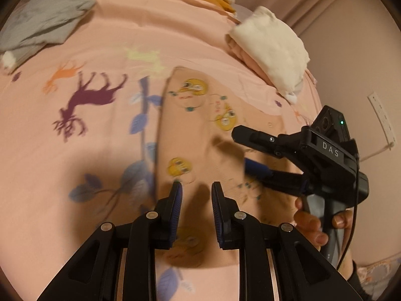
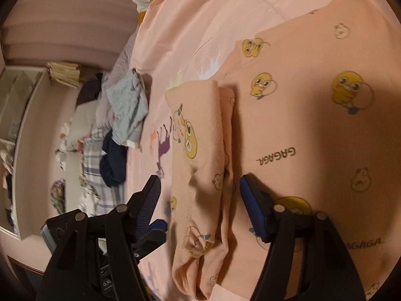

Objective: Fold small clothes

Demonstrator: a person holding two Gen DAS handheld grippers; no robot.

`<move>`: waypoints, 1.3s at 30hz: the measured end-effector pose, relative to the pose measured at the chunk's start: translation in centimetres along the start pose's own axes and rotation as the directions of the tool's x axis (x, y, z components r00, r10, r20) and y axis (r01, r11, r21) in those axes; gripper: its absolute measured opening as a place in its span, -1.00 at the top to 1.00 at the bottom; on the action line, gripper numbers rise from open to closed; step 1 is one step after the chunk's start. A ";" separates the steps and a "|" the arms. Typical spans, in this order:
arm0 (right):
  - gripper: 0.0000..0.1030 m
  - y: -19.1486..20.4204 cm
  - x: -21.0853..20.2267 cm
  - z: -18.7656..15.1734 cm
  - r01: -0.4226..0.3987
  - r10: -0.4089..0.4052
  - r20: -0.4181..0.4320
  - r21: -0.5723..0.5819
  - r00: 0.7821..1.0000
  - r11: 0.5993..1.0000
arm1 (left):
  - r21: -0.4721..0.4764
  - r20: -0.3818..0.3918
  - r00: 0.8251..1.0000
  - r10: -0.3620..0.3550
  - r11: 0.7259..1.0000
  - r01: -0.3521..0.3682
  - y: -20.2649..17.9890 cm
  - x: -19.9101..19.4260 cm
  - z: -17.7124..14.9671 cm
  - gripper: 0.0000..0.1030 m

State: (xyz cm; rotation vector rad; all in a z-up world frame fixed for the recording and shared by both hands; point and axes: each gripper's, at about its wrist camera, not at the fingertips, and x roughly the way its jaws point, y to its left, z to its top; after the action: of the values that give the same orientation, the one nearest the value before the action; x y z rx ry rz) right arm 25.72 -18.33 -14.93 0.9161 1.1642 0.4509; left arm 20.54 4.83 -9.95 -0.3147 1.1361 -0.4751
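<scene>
Peach fabric printed with yellow cartoon chicks, a small garment point(image 2: 313, 130), lies flat on the pink bedsheet point(image 1: 105, 165) under both tools. In the right wrist view the right gripper point(image 2: 200, 188) stands with its jaws wide apart, and a folded-over strip of the garment, a long roll with a stitched hem, runs straight between them without either blue pad point(image 2: 250, 200) pressing on it. The flat body of the garment spreads beyond the right-hand jaw, where the word GAGAGA is printed upside down; its far edge is cut off by the lens rim.

In the left wrist view the left gripper point(image 1: 196, 193) hovers over the same garment point(image 1: 200, 125) with its jaws narrow, a small gap showing between the ribbed pads. Nothing visible sits in that gap; the cloth lies below the fingertips, and whether the tips touch it cannot be told because the frame is motion-blurred. The garment's left edge runs just beyond the left-hand jaw.

To the right of those jaws, the right gripper point(image 1: 241, 150) appears side-on, held by a hand point(image 1: 315, 223) whose fingers wrap the grey handle; its lower finger is smeared by blur.

Ahead of the jaws, a cream folded pile point(image 1: 273, 50) sits at the bed's edge, and a grey garment point(image 1: 42, 17) lies far left. Beyond the bed the right view shows a heap of dark and checked clothes point(image 2: 107, 163), too blurred to sort.
</scene>
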 end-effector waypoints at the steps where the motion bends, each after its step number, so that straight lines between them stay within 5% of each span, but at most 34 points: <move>1: -0.25 0.4 0.4 0.1 0.020 -0.020 0.000 -0.019 1.000 1.000 | -0.011 0.000 1.000 -0.001 1.000 0.001 0.3 -0.1 -0.1 0.61; 5: 0.09 1.5 1.9 0.3 0.101 -0.101 0.014 -0.103 0.995 0.989 | -0.042 -0.003 1.000 -0.002 0.999 0.002 1.4 -0.3 -0.6 0.62; 7: 0.51 1.7 2.5 0.4 0.135 -0.133 0.022 -0.134 0.991 0.982 | -0.046 -0.002 1.000 0.000 0.999 0.000 1.6 -0.4 -0.6 0.61; 10: 0.77 1.8 2.3 0.5 0.129 -0.123 0.043 -0.156 0.991 0.979 | -0.048 0.002 1.000 -0.001 0.999 0.002 1.6 -0.6 -0.7 0.62; 21: 0.79 3.9 -4.9 2.9 0.205 -0.145 0.219 -0.283 0.965 0.937 | -0.036 -0.010 1.000 -0.009 0.999 0.008 0.8 -0.2 -0.4 0.62; 31: 0.79 -0.6 -10.3 4.5 0.324 -0.254 0.310 -0.198 0.916 0.925 | 0.030 -0.058 0.998 -0.033 0.999 0.035 -2.9 2.3 0.0 0.62; 39: 0.72 -5.1 -10.0 4.5 0.257 -0.226 0.255 -0.093 0.940 0.962 | 0.133 -0.083 0.996 -0.042 0.990 0.053 -7.3 4.3 0.4 0.61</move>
State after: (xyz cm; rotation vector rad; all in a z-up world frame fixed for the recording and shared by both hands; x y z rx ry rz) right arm 25.50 -30.25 -12.72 0.6865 0.9965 0.2016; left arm 20.92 -3.69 -9.74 -0.2063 1.1702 -0.6086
